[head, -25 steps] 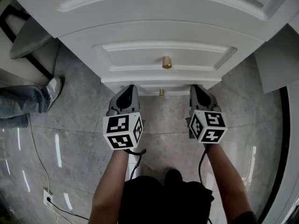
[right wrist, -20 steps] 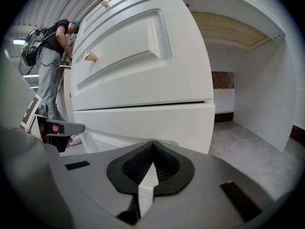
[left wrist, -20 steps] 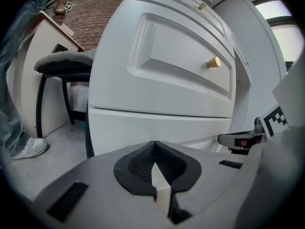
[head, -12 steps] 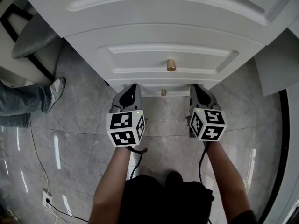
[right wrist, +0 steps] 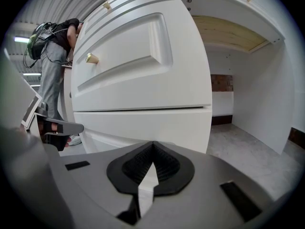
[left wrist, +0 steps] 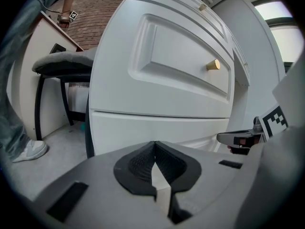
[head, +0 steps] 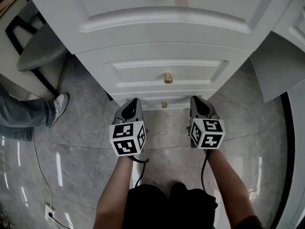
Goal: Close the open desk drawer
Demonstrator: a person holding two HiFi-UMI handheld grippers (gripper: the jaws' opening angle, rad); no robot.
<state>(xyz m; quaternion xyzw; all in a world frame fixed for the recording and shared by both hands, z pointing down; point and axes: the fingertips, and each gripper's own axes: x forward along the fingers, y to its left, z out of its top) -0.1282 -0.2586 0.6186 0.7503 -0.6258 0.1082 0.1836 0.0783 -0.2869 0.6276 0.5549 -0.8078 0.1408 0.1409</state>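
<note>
The drawer [head: 176, 100] sat lowest in the white bench [head: 157, 27], just above the grey floor [head: 81, 128]. The left gripper [head: 130, 102] and right gripper [head: 197, 99] flanked its small knob [head: 164, 104], fingers clenched together, empty, tips near its front.

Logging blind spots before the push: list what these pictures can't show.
- Head view: whether the left gripper and right gripper touch the bottom drawer; their own bodies cover the tips.
- All views: the drawer's inside and how far it stands open, hidden behind the white fronts.
- Head view: the bystander, cut off by the left edge.
</note>
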